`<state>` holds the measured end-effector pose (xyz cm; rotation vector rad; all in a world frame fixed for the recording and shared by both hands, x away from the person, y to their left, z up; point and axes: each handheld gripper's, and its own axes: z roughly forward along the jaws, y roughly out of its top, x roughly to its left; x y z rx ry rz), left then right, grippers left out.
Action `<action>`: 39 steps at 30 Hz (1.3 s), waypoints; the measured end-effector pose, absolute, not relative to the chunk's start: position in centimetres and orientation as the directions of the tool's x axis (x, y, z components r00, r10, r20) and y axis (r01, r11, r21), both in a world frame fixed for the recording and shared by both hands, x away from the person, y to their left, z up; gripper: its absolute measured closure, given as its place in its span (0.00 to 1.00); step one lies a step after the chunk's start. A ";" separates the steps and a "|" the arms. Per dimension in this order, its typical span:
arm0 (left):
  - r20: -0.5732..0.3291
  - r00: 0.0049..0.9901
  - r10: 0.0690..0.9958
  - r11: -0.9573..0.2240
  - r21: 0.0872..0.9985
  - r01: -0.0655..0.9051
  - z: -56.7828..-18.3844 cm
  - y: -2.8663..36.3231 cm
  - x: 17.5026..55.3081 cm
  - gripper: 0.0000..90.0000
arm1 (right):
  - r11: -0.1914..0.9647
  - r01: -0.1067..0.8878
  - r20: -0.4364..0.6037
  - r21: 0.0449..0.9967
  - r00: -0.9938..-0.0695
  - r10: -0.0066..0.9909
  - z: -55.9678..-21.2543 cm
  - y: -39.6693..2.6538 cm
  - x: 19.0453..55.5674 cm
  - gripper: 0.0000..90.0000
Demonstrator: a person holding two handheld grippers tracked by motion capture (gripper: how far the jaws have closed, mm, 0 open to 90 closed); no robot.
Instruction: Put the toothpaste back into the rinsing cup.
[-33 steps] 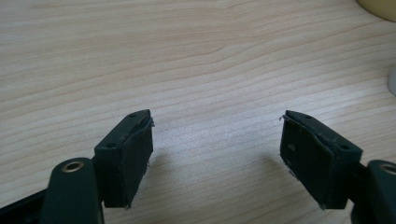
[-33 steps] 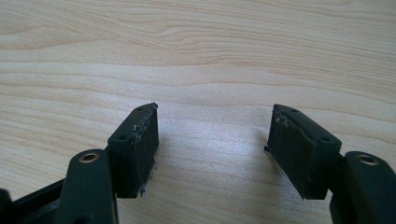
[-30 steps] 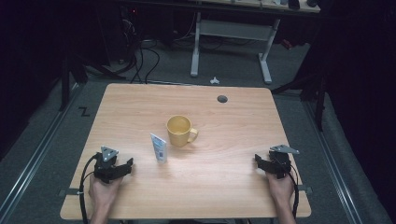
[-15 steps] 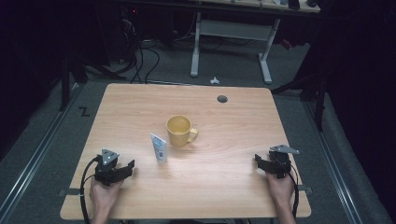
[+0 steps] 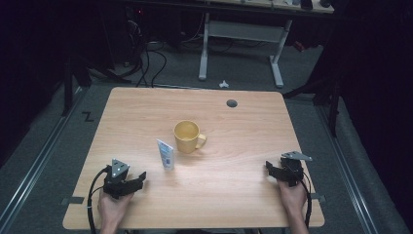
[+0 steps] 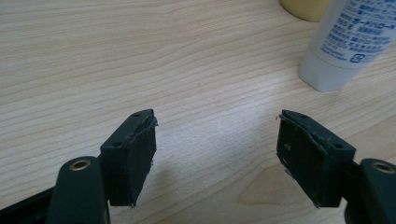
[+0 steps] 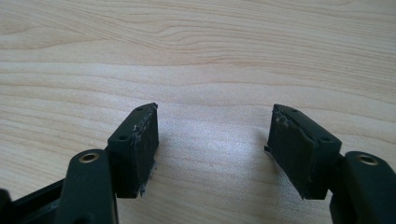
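The white tube (image 5: 165, 154) stood upright near the table's (image 5: 234, 195) middle, just beside the yellow mug (image 5: 187, 136) and ahead of the left gripper (image 5: 139, 178), whose jaws, just opening further, stood spread with nothing between them. The right gripper (image 5: 269, 168), jaws likewise spread and empty, rested near the pale wood's right edge. A cable port (image 5: 232, 103) pierced the far side; grey floor (image 5: 58, 141) and a desk frame (image 5: 241, 34) lay beyond.

One yellow mug (image 5: 188, 136) is standing near the middle of the wooden table (image 5: 234, 195). One white tube (image 5: 165, 154) is standing just beside it. Two grippers are resting by the near edge: left gripper (image 5: 139, 179), right gripper (image 5: 269, 169). One grey grommet (image 5: 232, 103) is sitting near the far edge.
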<state>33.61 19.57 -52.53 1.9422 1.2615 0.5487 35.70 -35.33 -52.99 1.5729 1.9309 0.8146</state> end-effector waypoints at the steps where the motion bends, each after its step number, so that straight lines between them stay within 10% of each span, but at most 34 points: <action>1: -0.042 0.428 0.903 -0.242 0.775 0.584 -52.5 19.4 33.5 0.32 | 0.147 0.671 -0.019 0.727 -0.194 0.981 -53.0 -35.3 35.7 0.38; 39: -0.052 0.548 0.835 -0.294 0.800 0.523 -50.0 14.5 33.2 0.28 | 0.147 0.672 -0.019 0.726 -0.194 0.981 -53.0 -35.3 35.7 0.37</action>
